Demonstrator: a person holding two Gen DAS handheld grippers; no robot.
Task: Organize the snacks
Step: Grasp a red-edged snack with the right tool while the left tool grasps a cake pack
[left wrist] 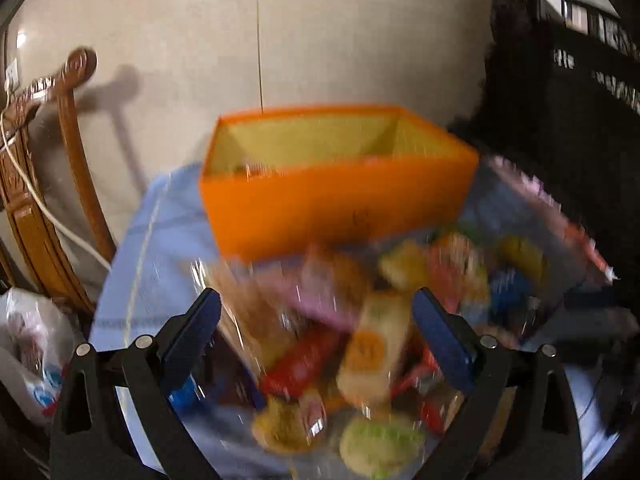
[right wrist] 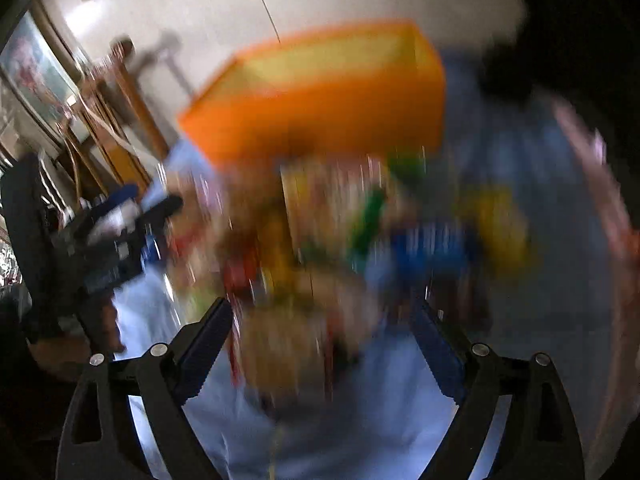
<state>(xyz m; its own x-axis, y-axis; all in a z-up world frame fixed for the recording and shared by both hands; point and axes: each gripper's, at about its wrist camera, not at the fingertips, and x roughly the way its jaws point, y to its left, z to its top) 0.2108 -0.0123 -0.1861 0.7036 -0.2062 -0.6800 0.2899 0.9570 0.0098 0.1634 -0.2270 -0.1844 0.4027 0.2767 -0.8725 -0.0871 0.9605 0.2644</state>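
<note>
Here, left gripper [left wrist: 316, 312] wide apart, empty | right gripper [right wrist: 324, 320] wide apart, empty | crinkly wrapped snacks [left wrist: 360, 320] heaped on blue cloth [left wrist: 160, 240] | boxy orange bin [left wrist: 336, 200] just behind them

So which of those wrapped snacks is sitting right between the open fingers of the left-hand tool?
The long pale packet with the orange patch, lying lengthwise between the left gripper fingers. The red bar beside it sits further left.

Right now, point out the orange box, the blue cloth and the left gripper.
orange box [left wrist: 336, 204]: left wrist view, on its near side wall.
blue cloth [left wrist: 160, 240]: left wrist view, on a bare patch left of the box.
left gripper [left wrist: 316, 344]: left wrist view, midway between its open fingertips.
</note>
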